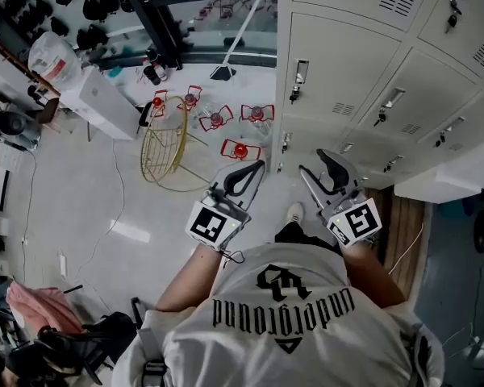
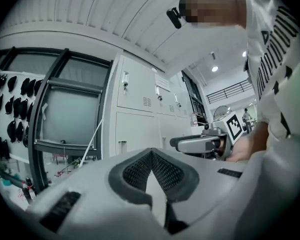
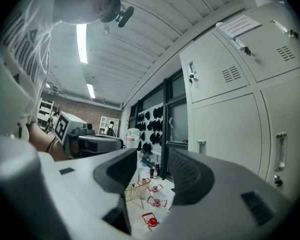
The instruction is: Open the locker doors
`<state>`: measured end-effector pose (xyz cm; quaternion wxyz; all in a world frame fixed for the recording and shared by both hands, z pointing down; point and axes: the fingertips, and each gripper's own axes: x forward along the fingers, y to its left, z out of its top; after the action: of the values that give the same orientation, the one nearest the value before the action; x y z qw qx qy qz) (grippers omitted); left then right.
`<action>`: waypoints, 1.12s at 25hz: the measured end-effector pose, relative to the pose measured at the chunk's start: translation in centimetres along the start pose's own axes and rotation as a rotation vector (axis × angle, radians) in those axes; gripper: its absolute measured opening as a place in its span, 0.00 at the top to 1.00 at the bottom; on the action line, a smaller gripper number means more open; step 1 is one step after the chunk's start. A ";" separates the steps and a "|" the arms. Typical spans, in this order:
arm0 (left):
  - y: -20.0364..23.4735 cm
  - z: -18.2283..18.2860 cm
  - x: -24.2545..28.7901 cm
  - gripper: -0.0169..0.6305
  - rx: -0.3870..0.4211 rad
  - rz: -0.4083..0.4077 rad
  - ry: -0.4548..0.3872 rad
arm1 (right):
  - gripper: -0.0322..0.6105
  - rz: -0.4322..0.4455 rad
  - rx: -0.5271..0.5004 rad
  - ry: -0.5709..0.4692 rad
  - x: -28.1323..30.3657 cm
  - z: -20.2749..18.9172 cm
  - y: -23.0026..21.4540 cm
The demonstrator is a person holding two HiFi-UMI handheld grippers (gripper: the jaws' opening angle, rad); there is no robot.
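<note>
Risk: the left gripper (image 1: 254, 169), its jaws pressed together and empty, could have slipped off a slim handle (image 1: 300, 72); a swinging door might have struck it.
Right gripper (image 1: 312, 161): jaws partly apart, holding nothing.
Locker doors (image 1: 347, 55): pale grey, vented, all shut, along the floor's right edge, near both grippers.

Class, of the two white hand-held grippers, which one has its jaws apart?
The right gripper: a clear gap shows between its dark padded jaws, while the left gripper's jaws meet at their tips.
</note>
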<state>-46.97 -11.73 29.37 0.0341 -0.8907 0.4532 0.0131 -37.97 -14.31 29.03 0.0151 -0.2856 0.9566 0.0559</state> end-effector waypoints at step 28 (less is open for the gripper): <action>12.9 -3.7 13.7 0.96 -0.031 0.142 0.053 | 0.40 0.049 0.051 0.087 19.4 -6.8 -14.0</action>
<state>-49.34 -30.66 31.71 0.0074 -0.8567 0.5157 -0.0012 -46.48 -37.29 33.21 -0.0206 -0.2636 0.9642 0.0196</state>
